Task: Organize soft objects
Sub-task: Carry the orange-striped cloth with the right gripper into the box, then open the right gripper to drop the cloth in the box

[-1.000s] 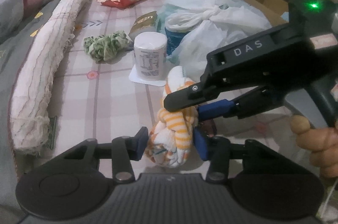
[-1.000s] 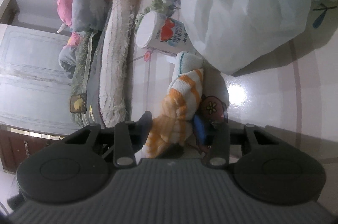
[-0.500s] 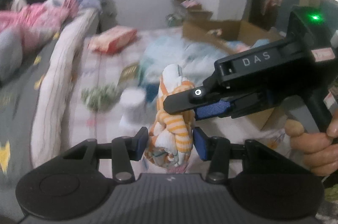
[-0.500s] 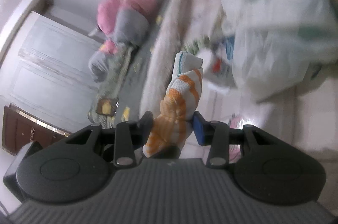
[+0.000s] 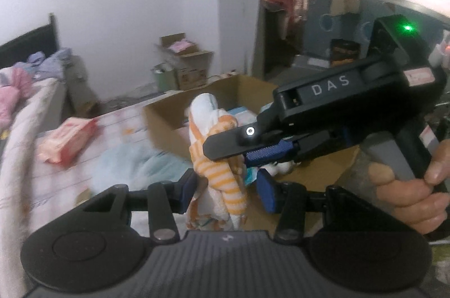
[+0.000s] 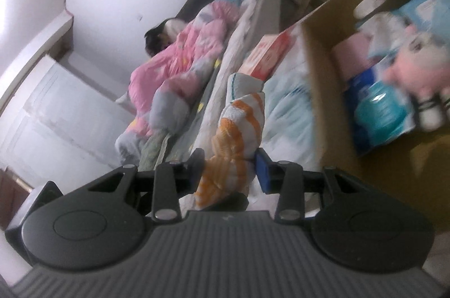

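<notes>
The striped towel, knotted into a bundle, hangs in the air between both tools, its long axis running straight ahead from the right gripper, which pinches it near the lower end. In the left wrist view the left gripper brackets the bundle's bottom; its right pad stands clear of the cloth and the left one looks only to graze it, so it reads as spread, not gripping. The right gripper carries the load. The cardboard box lies ahead and to the right of the right gripper, already holding a plush doll and blue packs. The box's near wall stands between towel and opening, so the bundle must likely clear it. A pink pack rests on the bed, off left.
</notes>
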A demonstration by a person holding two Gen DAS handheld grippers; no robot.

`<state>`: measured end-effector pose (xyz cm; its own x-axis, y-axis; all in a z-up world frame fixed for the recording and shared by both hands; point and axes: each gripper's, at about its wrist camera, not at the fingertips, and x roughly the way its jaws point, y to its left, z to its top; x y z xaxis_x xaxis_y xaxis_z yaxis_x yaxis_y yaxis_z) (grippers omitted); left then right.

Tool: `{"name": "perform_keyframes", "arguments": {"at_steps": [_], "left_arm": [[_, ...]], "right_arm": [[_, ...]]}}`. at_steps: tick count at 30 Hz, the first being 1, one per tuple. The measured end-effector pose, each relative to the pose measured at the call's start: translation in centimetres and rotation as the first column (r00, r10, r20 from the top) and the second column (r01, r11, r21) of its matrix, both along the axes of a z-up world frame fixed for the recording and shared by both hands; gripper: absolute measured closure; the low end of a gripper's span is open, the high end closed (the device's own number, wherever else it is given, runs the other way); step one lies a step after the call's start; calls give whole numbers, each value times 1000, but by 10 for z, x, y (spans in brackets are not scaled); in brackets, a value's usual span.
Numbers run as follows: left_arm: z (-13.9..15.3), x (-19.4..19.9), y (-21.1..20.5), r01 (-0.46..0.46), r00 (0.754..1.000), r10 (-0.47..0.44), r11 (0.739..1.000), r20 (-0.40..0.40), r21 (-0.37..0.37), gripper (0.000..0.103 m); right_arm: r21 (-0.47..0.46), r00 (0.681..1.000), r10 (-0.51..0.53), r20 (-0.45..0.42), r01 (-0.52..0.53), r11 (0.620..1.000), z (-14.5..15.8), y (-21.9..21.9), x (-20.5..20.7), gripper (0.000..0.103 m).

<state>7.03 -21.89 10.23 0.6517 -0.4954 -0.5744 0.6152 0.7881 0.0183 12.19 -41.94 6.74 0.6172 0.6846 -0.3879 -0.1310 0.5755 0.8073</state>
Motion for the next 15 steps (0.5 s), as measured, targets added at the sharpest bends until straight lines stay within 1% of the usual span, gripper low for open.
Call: {"name": "perform_keyframes", "arguments": {"at_steps": [3, 5, 6, 8, 9, 10, 12, 14, 15], "left_arm": [[-4, 17, -24, 43, 998, -44, 999, -34, -24, 55], [-10, 26, -31, 59, 996, -62, 997, -71, -43, 52], [-13, 30, -35, 68, 994, -72, 996, -86, -53, 52], [-22, 36, -37, 73, 991, -79, 996, -108, -58, 51], [-26, 40, -36, 70, 990, -76, 996, -118, -53, 51], [-31, 42, -35, 65, 989, -71, 997, -132, -46, 51], [-37, 47, -31, 52, 986, -58, 998, -158, -44, 51], [-40, 49, -22, 37, 984, -44, 998, -171, -45, 51], [-40, 48, -17, 29, 984, -36, 999, -173, -44, 51]], "right_arm": [[-18, 1000, -21, -10, 21, 1000, -3, -35, 8, 69], [-25, 1000, -14, -25, 14, 1000, -7, -52, 17, 76], [-37, 999, -14, -37, 13, 999, -10, -57, 21, 76], [-100, 998, 5, -66, -11, 995, -19, -64, 29, 78], [-119, 996, 14, -87, -24, 993, -25, -65, 34, 78], [-134, 991, 50, -121, -66, 989, -34, -65, 41, 78], [-167, 982, 88, -170, -117, 979, -47, -57, 48, 78], [-224, 968, 140, -210, -187, 957, -57, -45, 56, 78], [-248, 962, 149, -227, -205, 947, -62, -39, 58, 78]]}}
